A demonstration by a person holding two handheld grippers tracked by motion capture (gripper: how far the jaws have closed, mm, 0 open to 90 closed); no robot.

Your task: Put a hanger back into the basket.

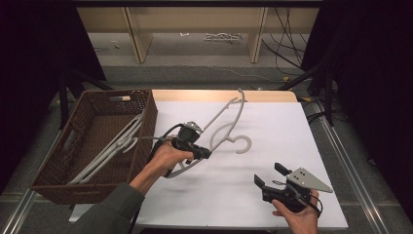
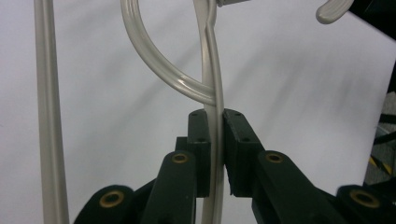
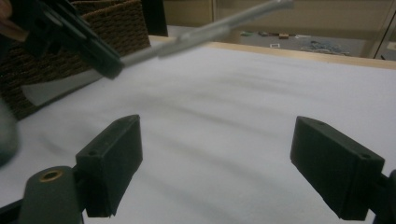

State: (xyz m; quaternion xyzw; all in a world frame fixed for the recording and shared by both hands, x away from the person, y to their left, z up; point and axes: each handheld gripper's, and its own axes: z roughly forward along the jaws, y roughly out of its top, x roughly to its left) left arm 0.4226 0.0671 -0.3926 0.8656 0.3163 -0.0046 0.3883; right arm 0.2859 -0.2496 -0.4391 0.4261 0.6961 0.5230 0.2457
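Left gripper clamped the grey plastic hanger, lifted tilted above the white table beside the wicker basket. Right gripper was spread wide, holding nothing.

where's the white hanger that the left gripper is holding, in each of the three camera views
High view: the hanger is mid-table, right of the basket.
Left gripper view: its bar runs up the centre, pinched between the jaws.
Right gripper view: upper left, slanting from the left gripper.
Shared landmark: the white table cover.
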